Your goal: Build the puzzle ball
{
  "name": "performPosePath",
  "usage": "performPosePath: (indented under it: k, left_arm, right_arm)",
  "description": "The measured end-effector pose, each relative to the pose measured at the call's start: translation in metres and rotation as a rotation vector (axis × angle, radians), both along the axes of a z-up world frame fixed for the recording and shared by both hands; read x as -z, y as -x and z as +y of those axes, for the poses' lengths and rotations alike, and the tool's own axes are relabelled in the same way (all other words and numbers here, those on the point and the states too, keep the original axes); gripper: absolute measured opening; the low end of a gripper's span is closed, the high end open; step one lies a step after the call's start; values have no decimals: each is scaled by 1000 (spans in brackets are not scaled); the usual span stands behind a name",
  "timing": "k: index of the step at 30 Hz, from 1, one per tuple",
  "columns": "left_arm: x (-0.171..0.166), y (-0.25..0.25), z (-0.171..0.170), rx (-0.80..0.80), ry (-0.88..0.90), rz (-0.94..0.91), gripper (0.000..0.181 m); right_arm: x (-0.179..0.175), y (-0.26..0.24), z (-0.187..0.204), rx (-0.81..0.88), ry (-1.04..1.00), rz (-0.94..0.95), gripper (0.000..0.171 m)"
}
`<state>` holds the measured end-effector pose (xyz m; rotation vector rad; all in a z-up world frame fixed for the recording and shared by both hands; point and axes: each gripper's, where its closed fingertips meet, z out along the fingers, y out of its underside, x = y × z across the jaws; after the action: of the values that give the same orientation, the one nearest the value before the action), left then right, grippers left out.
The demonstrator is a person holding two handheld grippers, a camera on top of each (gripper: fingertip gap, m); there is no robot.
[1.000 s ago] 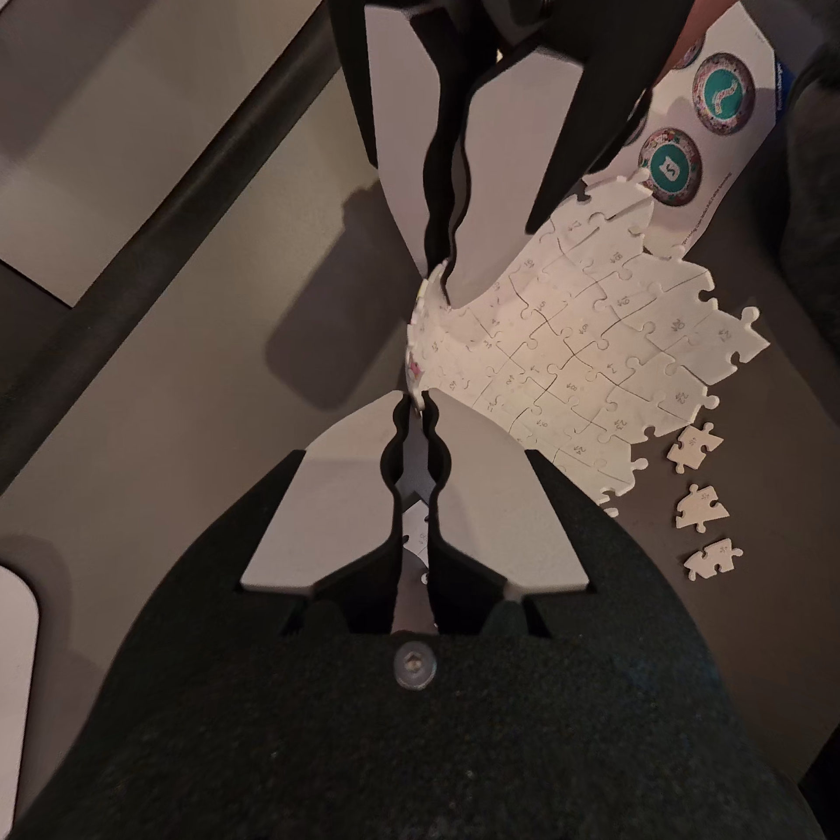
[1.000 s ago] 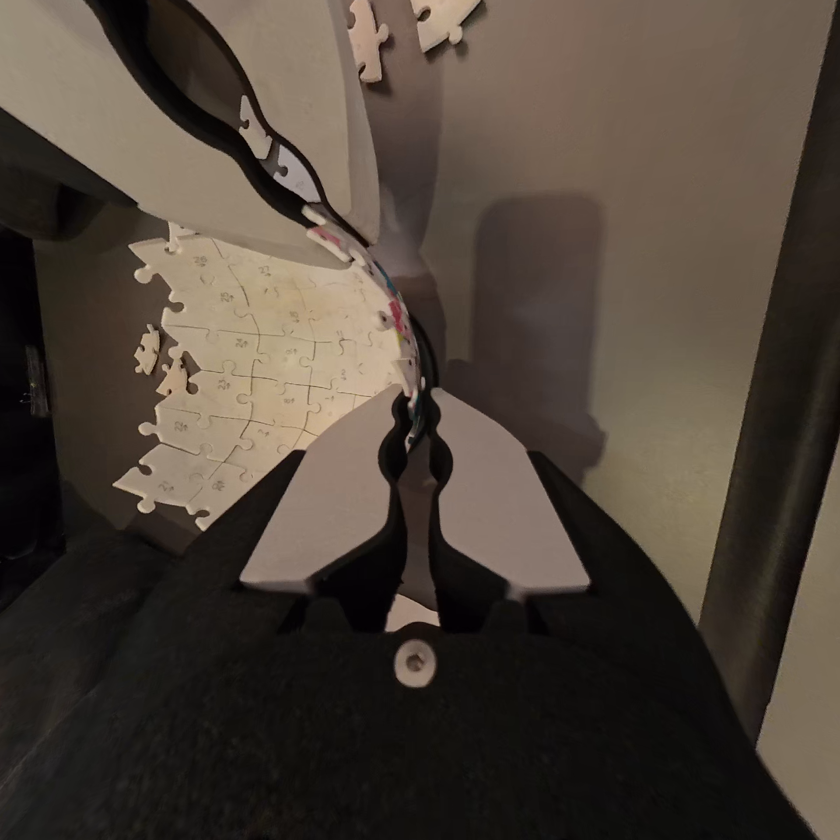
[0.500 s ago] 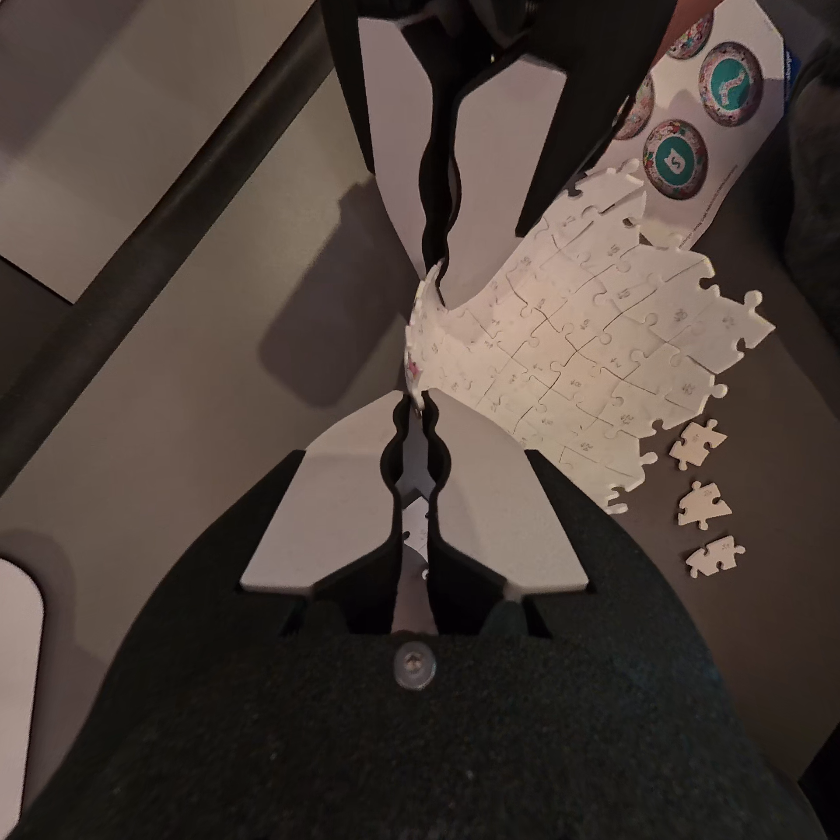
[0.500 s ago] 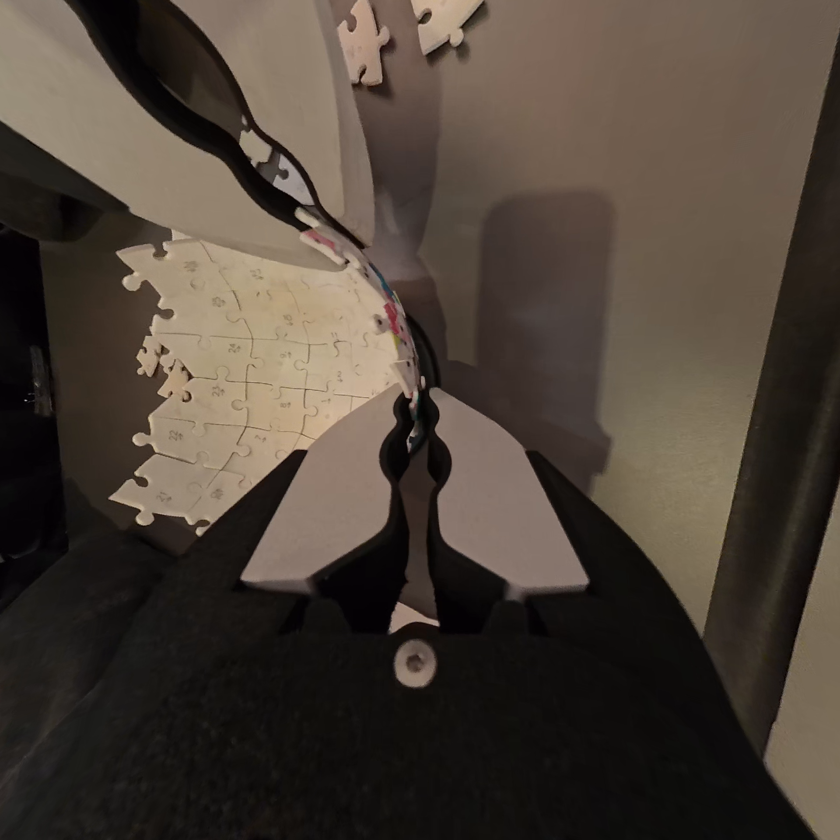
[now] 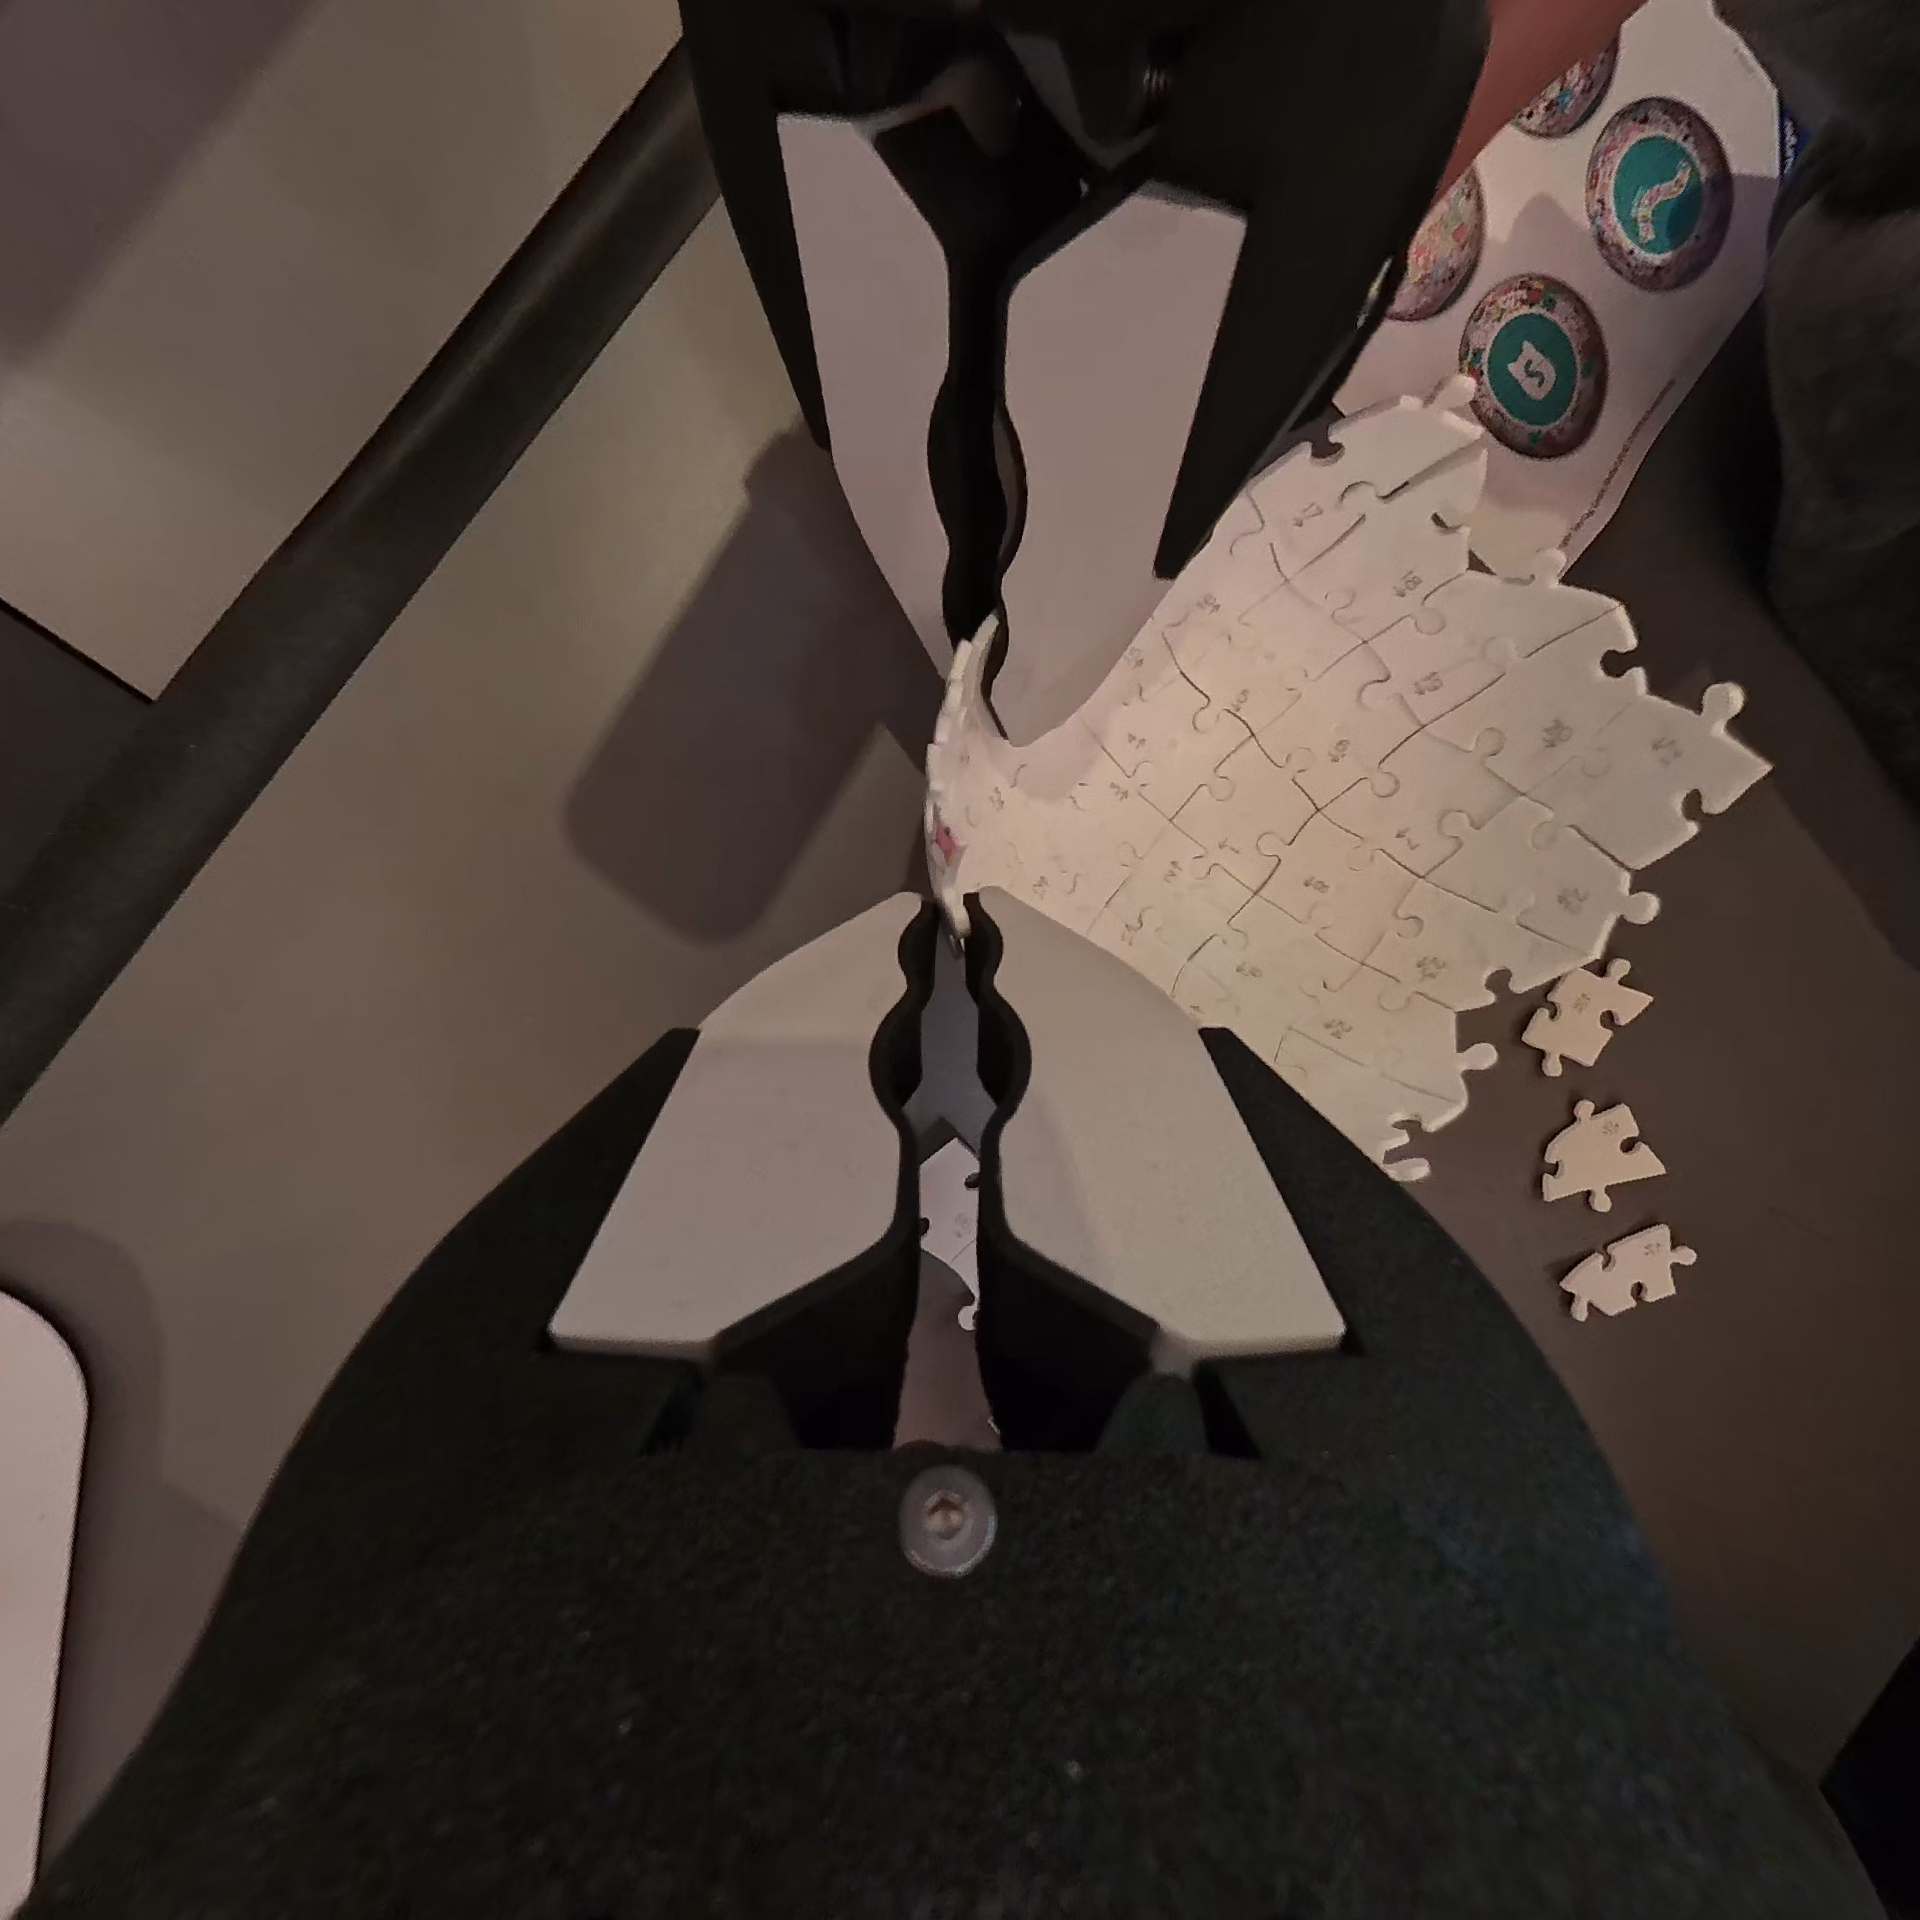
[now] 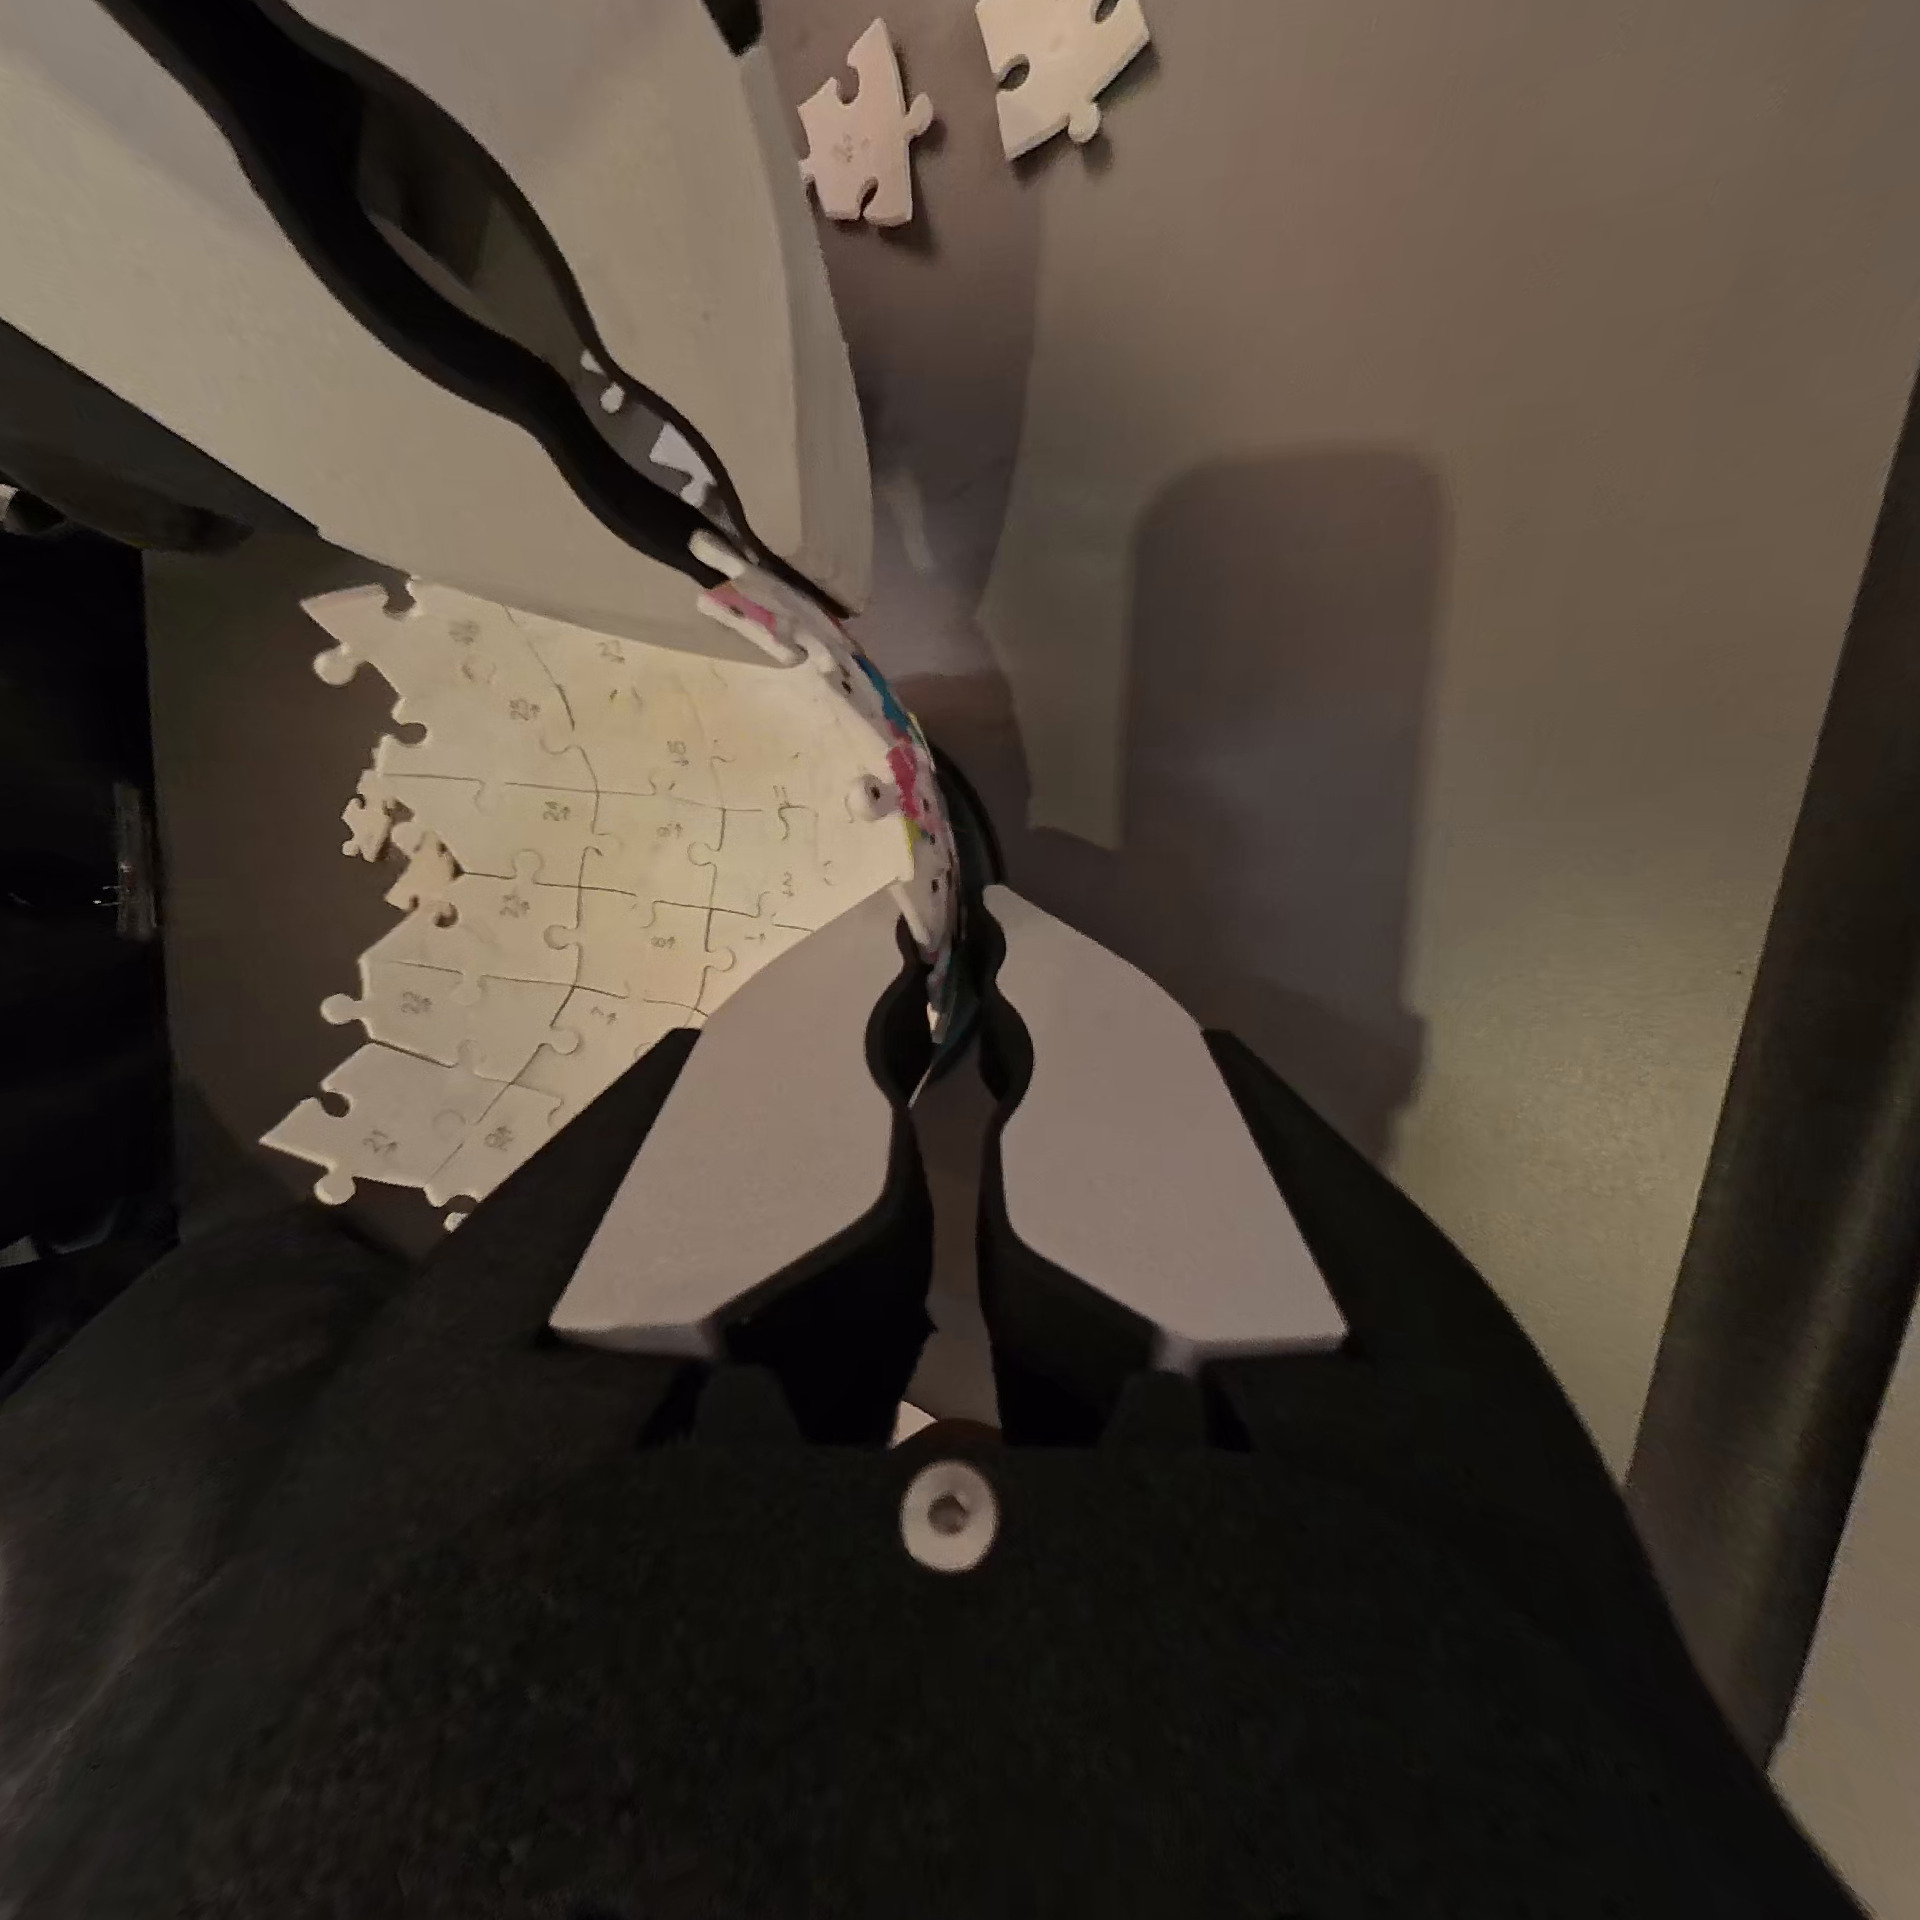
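Observation:
The puzzle ball is a half-built curved shell (image 5: 1351, 790) with its white numbered inside showing and a coloured outside along the rim. My left gripper (image 5: 951, 914) is shut on the near part of the rim. My right gripper (image 5: 982, 634) comes in from the top of the left wrist view and is shut on the same rim a short way along. In the right wrist view the shell (image 6: 582, 831) curves left, my right gripper (image 6: 951, 935) pinches its edge, and my left gripper (image 6: 769, 566) holds the rim at upper left.
Three loose white pieces (image 5: 1600, 1153) lie on the grey table right of the shell; two more (image 6: 862, 135) show in the right wrist view. A printed instruction sheet (image 5: 1662, 208) lies beyond. A dark bar (image 5: 312, 520) runs along the left. Some 5 cm of space lies between my two pairs of fingers.
Both grippers stay shut on the rim. The shell has tilted slightly between them; little else has moved.

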<state>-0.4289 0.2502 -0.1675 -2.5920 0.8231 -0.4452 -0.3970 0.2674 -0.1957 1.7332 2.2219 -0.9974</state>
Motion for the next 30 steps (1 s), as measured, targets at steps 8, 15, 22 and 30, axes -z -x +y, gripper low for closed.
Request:
performPosePath:
  k: [8,15,22,30]
  left_arm:
    - [-1,0,0,-1,-6,2,5]
    - [-1,2,-1,-6,5,-10,5]
    - [-1,1,-1,-9,8,-10,5]
    - [-4,1,-3,-8,15,-24,7]
  right_arm:
    - [-2,0,1,4,-3,2,3]
    - [-15,-6,4,30,9,52,23]
    - [-42,-22,31,143,-18,139,18]
    - [-41,-22,27,130,-37,123,16]
